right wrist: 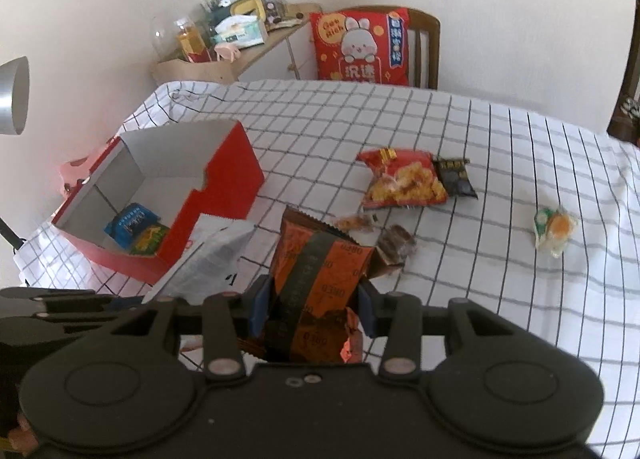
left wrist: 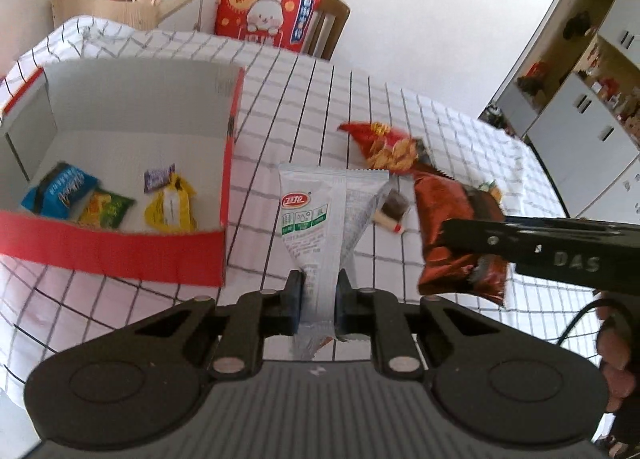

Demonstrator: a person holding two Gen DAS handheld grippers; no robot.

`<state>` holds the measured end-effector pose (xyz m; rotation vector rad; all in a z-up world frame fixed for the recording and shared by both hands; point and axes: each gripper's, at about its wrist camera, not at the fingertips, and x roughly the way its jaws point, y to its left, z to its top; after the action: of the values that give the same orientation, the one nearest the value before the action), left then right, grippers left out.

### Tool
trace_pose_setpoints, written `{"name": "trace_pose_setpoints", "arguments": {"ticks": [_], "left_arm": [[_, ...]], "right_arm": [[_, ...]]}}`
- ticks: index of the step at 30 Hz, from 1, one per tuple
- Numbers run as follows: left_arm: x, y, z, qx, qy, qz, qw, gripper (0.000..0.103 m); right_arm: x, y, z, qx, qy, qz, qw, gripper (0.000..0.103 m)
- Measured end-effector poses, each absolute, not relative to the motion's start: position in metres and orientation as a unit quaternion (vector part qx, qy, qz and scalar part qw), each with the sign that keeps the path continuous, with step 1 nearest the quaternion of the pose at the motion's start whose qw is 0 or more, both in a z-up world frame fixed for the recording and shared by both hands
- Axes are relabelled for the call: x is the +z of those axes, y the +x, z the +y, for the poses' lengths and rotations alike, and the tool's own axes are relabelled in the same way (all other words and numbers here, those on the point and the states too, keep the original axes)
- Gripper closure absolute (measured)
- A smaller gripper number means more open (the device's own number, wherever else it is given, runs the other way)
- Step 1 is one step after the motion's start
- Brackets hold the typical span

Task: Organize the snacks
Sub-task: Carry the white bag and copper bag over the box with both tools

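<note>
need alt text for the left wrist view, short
The left gripper is shut on a white snack packet, held above a checked tablecloth. A red box at left holds a few small snacks; at right the right gripper holds a brown packet, with a red chip bag behind.

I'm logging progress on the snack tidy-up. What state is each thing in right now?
Left gripper: shut on white packet.
Right gripper: shut on Oreo packet.
Red box: open, holding several snacks.
Red chip bag: lying on table.
</note>
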<state>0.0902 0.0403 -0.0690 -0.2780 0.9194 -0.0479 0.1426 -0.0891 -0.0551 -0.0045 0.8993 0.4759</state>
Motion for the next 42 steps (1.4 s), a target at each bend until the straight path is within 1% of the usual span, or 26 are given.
{"name": "trace_pose_setpoints", "arguments": {"ticks": [11,20,25,32,42], "left_arm": [[-0.033,0.096,0.085,0.024,-0.148,0.402,0.903,0.088],[-0.025,0.107,0.151,0.090,-0.154,0.384,0.906,0.088],[-0.030,0.115,0.188,0.130,-0.150,0.382,0.903,0.088],[-0.049,0.124,0.225,0.161,-0.150,0.403,0.888,0.088],[-0.084,0.146,0.241,0.168,-0.144,0.446,0.867,0.088]], "right_arm": [[-0.033,0.158,-0.045,0.259,-0.017,0.401,0.879,0.060],[-0.028,0.177,0.025,0.302,-0.033,0.392,0.868,0.060],[-0.036,0.183,0.068,0.320,-0.061,0.389,0.862,0.060],[-0.060,0.187,0.115,0.334,-0.104,0.399,0.848,0.060],[-0.092,0.193,0.156,0.340,-0.156,0.411,0.831,0.060]]}}
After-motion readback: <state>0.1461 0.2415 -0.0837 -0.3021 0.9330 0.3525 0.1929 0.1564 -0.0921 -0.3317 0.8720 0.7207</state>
